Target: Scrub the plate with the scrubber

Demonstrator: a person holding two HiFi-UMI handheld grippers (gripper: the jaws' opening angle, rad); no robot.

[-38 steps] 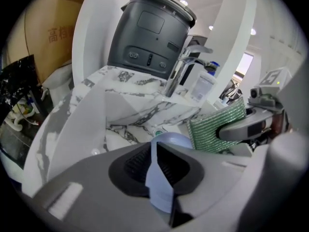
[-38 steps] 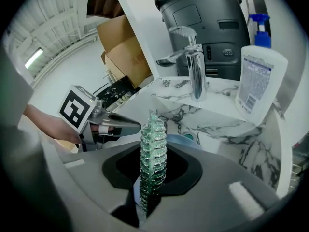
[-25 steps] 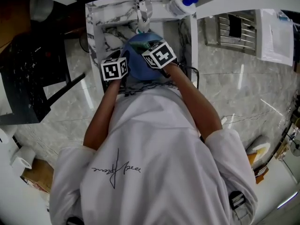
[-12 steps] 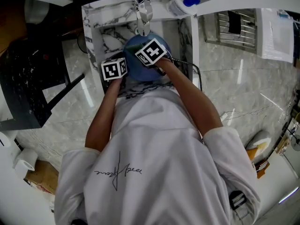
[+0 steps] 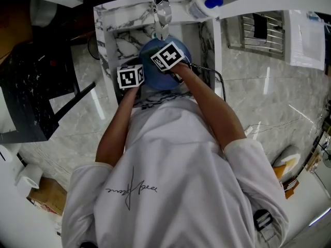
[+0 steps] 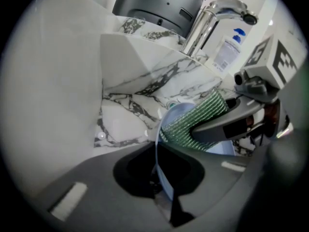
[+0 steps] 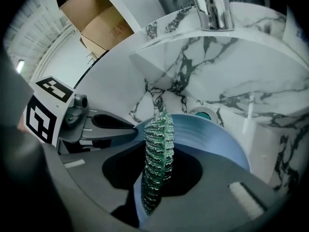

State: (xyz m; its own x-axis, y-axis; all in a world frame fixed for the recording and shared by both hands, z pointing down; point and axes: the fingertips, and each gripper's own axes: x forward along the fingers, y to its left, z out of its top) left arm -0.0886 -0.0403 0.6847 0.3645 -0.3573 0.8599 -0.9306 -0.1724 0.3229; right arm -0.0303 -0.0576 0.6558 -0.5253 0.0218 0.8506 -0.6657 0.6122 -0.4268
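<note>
1. Left claw [image 6: 158,170] has just been closing its jaws. The rim of the blue plate [image 6: 175,114] stands between them, so this claw is clenched on the plate. It holds the plate tilted on edge over the marble sink [image 7: 241,81], below the faucet [image 7: 212,8].
2. Right claw [image 7: 155,178] is grasping the green scrubber [image 7: 157,153], pinched thin side up between its jaws. The scrubber's far end lies against the plate's face, close to the rim.
3. To scrub well, I judge that the left grip should stay firm and still, because one pinch on a thin rim lets the plate pivot under a sideways push.
4. The scrubber's broad side would clean better than its edge. Rolling the right wrist to lay the pad flat would probably help.
5. Strokes are best kept short and overlapping, running from the middle out to the rim, with only moderate pressure. The strokes should steer clear of the left claw's jaws.
6. The plate should stay over the basin, so that a slip drops it only a short way.
7. The plate is round, pale blue and smooth, with a low upturned rim and a soft sheen. I cannot tell whether any dirt is on it.
8. The scrubber is a flattened pad of green knitted mesh with glinting threads.
</note>
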